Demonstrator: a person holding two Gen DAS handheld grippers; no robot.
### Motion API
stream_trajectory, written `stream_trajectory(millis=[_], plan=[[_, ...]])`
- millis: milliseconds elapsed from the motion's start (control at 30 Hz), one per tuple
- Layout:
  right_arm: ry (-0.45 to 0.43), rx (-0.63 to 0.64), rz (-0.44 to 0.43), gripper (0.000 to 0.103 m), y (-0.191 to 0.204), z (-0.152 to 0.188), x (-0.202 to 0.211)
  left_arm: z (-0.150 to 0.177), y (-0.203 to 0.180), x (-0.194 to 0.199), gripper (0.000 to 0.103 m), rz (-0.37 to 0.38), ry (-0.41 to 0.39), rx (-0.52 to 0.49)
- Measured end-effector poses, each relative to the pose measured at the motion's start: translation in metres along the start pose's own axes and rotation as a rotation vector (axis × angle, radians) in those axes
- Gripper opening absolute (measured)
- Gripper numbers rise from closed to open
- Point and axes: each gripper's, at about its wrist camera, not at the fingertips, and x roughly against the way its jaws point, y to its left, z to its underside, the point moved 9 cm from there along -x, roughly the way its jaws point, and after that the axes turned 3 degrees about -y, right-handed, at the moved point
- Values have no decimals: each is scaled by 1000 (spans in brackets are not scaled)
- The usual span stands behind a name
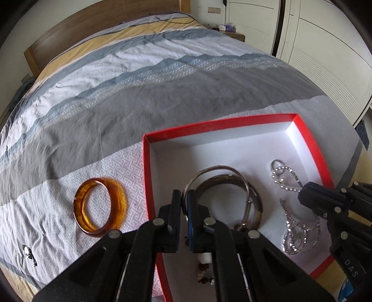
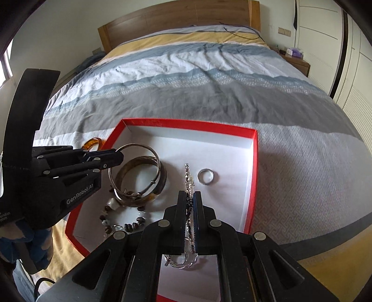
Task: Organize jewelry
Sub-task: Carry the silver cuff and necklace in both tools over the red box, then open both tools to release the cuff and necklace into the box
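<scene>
A red box [image 1: 309, 148] with a white inside lies on the bed; it also shows in the right wrist view [image 2: 254, 167]. My left gripper [image 1: 185, 204] is shut on a thin silver bangle [image 1: 218, 168], which rests tilted on a brown bangle [image 1: 257, 215] in the box. My right gripper [image 2: 190, 204] is shut on a silver chain necklace [image 2: 188, 183] over the box floor. A silver ring [image 2: 205, 176] and a bead bracelet [image 2: 130, 226] lie in the box. An amber bangle [image 1: 100, 206] lies on the bedcover left of the box.
The bed has a grey, white and blue striped cover [image 1: 162, 97] and a wooden headboard [image 2: 176, 21]. A small dark and white trinket [image 1: 29, 254] lies on the cover at the near left. White wardrobe doors [image 1: 325, 58] stand to the right.
</scene>
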Motion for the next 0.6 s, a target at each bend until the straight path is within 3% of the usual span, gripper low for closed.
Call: stream_trajectory(millis=[300,467,600], plan=[[39,-22,25,7,-8,16,-8,7,4,-3,6,9,23,41],[23,-23,43,23,-6,12,2,7,4,18,7,44,-5,53],[-1,-29,55,27,-3,8,23,10,6,45,9,60,-28,62]])
